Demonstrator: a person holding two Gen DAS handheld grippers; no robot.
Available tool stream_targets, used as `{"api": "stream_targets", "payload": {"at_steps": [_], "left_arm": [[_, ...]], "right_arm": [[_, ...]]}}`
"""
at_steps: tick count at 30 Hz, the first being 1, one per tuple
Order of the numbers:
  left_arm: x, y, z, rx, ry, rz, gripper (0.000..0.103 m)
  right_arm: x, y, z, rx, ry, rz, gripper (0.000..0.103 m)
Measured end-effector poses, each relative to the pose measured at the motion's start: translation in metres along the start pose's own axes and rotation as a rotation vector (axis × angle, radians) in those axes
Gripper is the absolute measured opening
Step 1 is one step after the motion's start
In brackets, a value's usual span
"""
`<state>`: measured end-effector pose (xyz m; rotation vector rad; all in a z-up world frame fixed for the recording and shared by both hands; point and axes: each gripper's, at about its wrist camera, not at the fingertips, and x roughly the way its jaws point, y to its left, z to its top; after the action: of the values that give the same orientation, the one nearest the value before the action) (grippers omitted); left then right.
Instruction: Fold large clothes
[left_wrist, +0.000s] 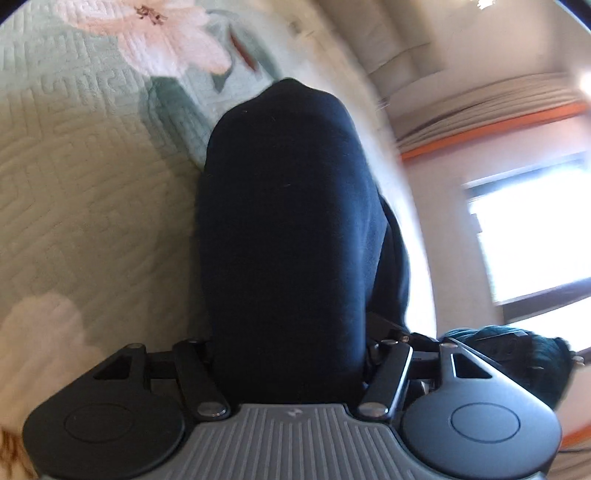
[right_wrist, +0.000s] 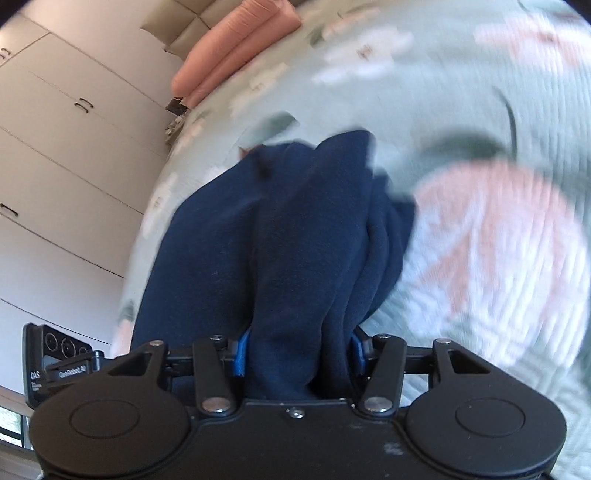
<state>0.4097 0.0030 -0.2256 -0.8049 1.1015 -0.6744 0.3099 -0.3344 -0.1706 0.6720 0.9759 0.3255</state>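
While both of my grippers carry the dark navy garment (right_wrist: 280, 236) above the floral quilted bedspread (left_wrist: 92, 184), its cloth runs forward and down from each set of jaws, long axis in line with the fingers. My left gripper (left_wrist: 288, 354) is clenched on a thick bundle of the fabric that fills the gap between its jaws. My right gripper (right_wrist: 295, 354) likewise grasps several bunched folds, blue pads (right_wrist: 241, 354) pressing either side. Neither hand looks nearer; each holds its own part. Judgement: the hanging end lies toward the bedspread's middle, so the lay-down must go forward, both hands level.
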Motion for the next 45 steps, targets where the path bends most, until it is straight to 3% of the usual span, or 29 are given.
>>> {"api": "stream_targets", "payload": {"at_steps": [4,10,14,18,20,21,22,24,28,31,32,34,36,39,41,43,45], "left_arm": [[-0.005,0.011,-0.006,0.019,-0.035,-0.053,0.067],[-0.037,0.000,-0.040,0.098,-0.130,-0.027,0.068],[-0.084,-0.017,-0.072,0.145,-0.271,0.061,0.066],[-0.124,-0.058,-0.111,0.237,-0.313,0.175,0.066],[-0.129,-0.080,-0.120,0.283,-0.307,0.176,0.066],[-0.129,-0.090,-0.121,0.312,-0.305,0.171,0.065],[-0.127,-0.099,-0.122,0.344,-0.302,0.164,0.061],[-0.112,-0.116,-0.123,0.411,-0.289,0.156,0.051],[-0.064,-0.115,-0.121,0.473,-0.215,0.139,0.039],[-0.037,-0.094,-0.127,0.477,-0.135,0.099,0.037],[-0.036,-0.086,-0.132,0.498,-0.139,0.095,0.028],[-0.043,-0.074,-0.137,0.503,-0.144,0.077,0.025],[-0.051,-0.066,-0.135,0.446,-0.132,0.051,0.025],[-0.054,-0.066,-0.139,0.470,-0.130,0.063,0.025],[-0.057,-0.074,-0.148,0.529,-0.129,0.095,0.025],[-0.064,-0.080,-0.155,0.569,-0.133,0.118,0.025],[-0.068,-0.083,-0.157,0.587,-0.140,0.135,0.025]], "right_arm": [[-0.001,-0.006,-0.007,-0.035,-0.041,0.048,0.079],[-0.008,-0.001,-0.005,-0.092,-0.093,0.048,0.081],[-0.053,0.013,-0.028,-0.150,-0.198,-0.035,0.081],[-0.097,0.011,-0.051,-0.081,-0.222,-0.060,0.081],[-0.110,0.019,-0.060,-0.108,-0.249,-0.121,0.080],[-0.113,0.026,-0.061,-0.137,-0.258,-0.156,0.074],[-0.113,0.034,-0.061,-0.176,-0.262,-0.180,0.049],[-0.111,0.052,-0.057,-0.239,-0.281,-0.181,0.024],[-0.083,0.089,-0.045,-0.441,-0.364,-0.181,0.024],[-0.044,0.106,-0.039,-0.738,-0.410,-0.201,0.024],[-0.029,0.104,-0.035,-0.793,-0.394,-0.214,0.025],[0.001,0.092,-0.019,-0.805,-0.311,-0.211,0.025],[0.024,0.079,-0.002,-0.786,-0.278,-0.191,0.025],[0.046,0.061,0.016,-0.809,-0.318,-0.209,0.020],[0.052,0.044,0.031,-0.725,-0.320,-0.261,0.021],[0.047,0.028,0.035,-0.646,-0.315,-0.289,0.021],[0.031,0.030,0.026,-0.647,-0.330,-0.322,0.022]]}}
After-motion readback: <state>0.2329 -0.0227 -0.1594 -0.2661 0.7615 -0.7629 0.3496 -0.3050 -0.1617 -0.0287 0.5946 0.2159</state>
